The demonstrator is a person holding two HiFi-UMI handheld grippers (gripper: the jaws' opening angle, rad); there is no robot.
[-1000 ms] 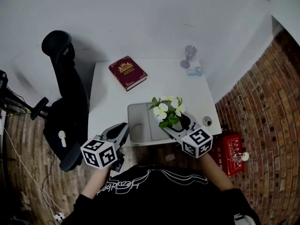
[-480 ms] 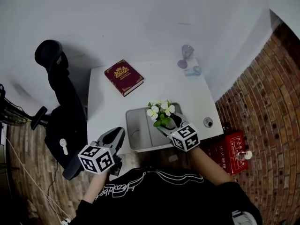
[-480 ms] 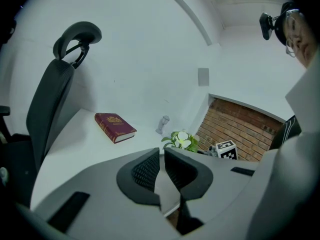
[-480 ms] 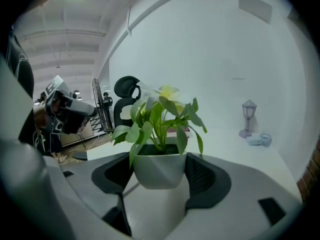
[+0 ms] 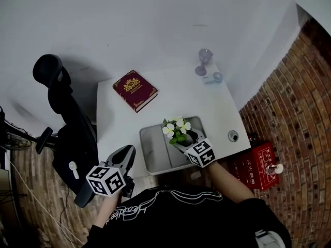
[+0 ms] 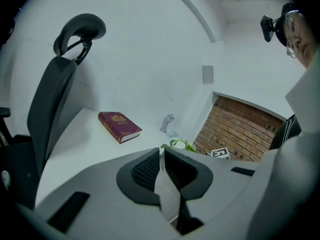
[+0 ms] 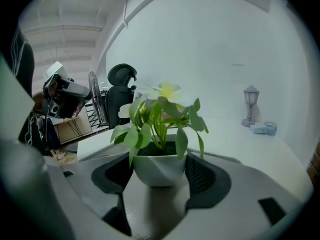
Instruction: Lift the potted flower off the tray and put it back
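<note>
Potted flower [image 5: 176, 129], white blooms over green leaves in a pale pot [image 7: 156, 168], sits clamped in the right gripper [image 5: 186, 140], whose two dark pads press on opposite sides of the pot. It is at the right half of the grey tray [image 5: 151, 148]; from where I stand I cannot tell whether the pot's base rests on the tray or hangs just above it. Nearer than the tray and off its left corner, past the table edge, the left gripper [image 5: 126, 154] hovers with its jaws drawn together and nothing between them, its marker cube toward the person's dark sleeve. The tray itself lies at the near edge of the white table [image 5: 116, 122]. Just right of the tray a small round object [image 5: 233, 136] lies on the tabletop. Beyond the tray and to its left lies a dark red book [image 5: 134, 90] with gold ornament on the cover, well apart from it. Farther back, beyond the tray's right side, a small lantern-shaped figurine [image 5: 204, 61] stands near the wall, with a little pale blue item [image 5: 214, 77] beside it. Left of the tray, off the table, stands a black office chair [image 5: 66, 119]; right of the tray, down on the brick floor, lies a red box [image 5: 255, 165].
</note>
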